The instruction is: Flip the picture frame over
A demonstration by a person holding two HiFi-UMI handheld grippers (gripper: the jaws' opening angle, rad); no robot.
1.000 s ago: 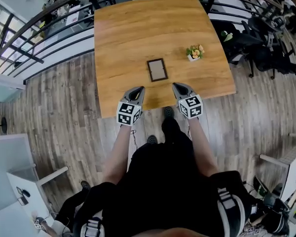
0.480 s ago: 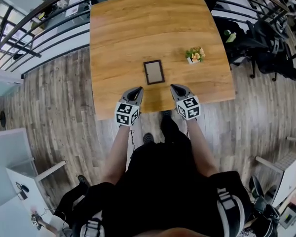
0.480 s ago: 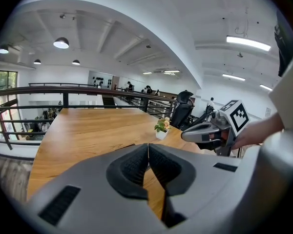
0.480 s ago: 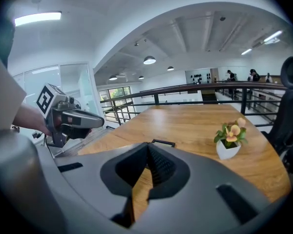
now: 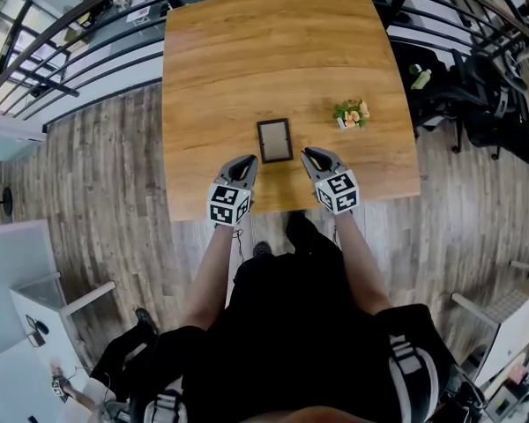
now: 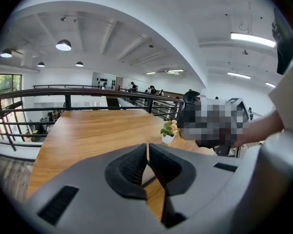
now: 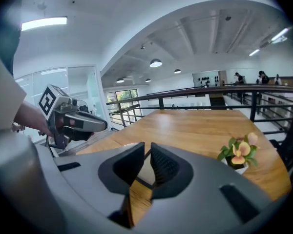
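Observation:
A small dark-rimmed picture frame (image 5: 273,140) lies flat on the wooden table (image 5: 247,60) near its front edge. My left gripper (image 5: 247,160) hovers just short of the frame's near left corner, jaws shut and empty. Its own view shows the pads meeting (image 6: 147,148) with a sliver of the frame (image 6: 147,176) below. My right gripper (image 5: 309,153) is by the frame's near right corner. Its jaws have just been opening and stand a narrow slit apart (image 7: 147,151) with nothing between them; the frame (image 7: 143,170) lies beyond.
A little potted plant (image 5: 351,113) with orange flowers stands on the table right of the frame. A black railing (image 5: 88,25) runs round the table's far and left sides. Wood-plank floor (image 5: 106,192) surrounds the table; chairs and bags (image 5: 476,95) are at the right.
Both grippers have moved forward over the table's front edge, closer to the picture frame. The frame and the plant have not moved on the table.

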